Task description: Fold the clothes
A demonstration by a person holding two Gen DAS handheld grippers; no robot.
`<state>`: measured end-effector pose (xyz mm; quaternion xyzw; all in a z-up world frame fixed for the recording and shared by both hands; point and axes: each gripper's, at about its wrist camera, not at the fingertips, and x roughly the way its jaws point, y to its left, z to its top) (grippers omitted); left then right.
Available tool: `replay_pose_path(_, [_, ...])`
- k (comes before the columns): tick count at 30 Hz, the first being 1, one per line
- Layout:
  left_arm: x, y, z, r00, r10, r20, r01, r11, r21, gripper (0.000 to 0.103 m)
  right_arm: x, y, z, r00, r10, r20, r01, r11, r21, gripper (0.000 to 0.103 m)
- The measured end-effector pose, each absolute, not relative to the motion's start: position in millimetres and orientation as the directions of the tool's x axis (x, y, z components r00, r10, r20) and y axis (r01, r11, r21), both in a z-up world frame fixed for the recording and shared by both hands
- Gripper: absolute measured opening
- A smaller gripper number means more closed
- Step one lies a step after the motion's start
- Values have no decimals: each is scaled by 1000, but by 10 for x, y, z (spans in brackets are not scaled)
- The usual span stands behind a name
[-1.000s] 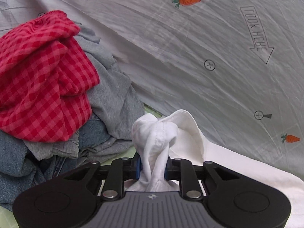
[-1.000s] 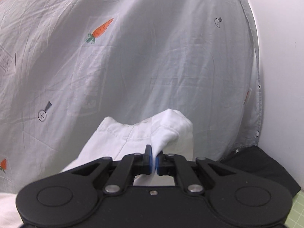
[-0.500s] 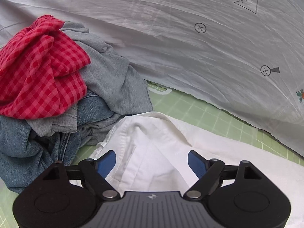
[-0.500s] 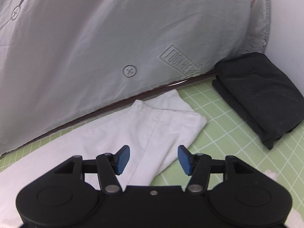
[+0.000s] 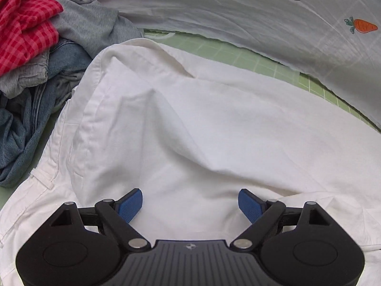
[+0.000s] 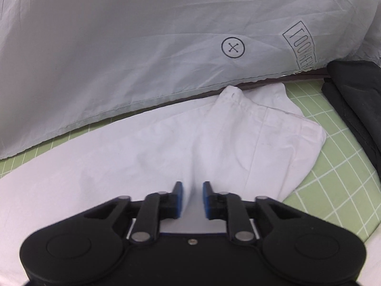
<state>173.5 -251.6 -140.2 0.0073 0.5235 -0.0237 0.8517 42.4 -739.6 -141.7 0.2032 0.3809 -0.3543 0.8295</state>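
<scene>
A white garment (image 5: 202, 124) lies spread on the green grid mat (image 5: 262, 59), one end folded over. My left gripper (image 5: 190, 203) is wide open just above it, blue pads (image 5: 130, 205) apart and empty. In the right wrist view the same white garment (image 6: 214, 140) lies flat, its hemmed end toward the back right. My right gripper (image 6: 192, 199) hovers low over it with the jaws partly closed; a narrow gap shows between the pads and nothing is gripped.
A pile of unfolded clothes sits at the left: red checked cloth (image 5: 23, 23), grey top (image 5: 90, 23), blue denim (image 5: 21, 114). A pale printed sheet (image 6: 142, 47) hangs behind. A folded black garment (image 6: 357, 100) lies at the right on the mat (image 6: 333, 178).
Both grippers let go of the white garment and pulled back. It now lies on the mat. The right jaws have narrowed again since half a second ago.
</scene>
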Motion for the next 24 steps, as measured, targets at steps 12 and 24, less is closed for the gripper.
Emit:
replay_pose_path(12, [1712, -2686, -1595, 408, -17, -913, 87, 996, 21, 94, -1318, -7452, -1293, 347, -460, -817, 902, 401, 158, 15])
replay_pose_path(24, [1729, -2684, -1636, 409, -33, -912, 95, 995, 6, 103, -1174, -8148, -1380, 225, -561, -797, 961, 264, 86, 63])
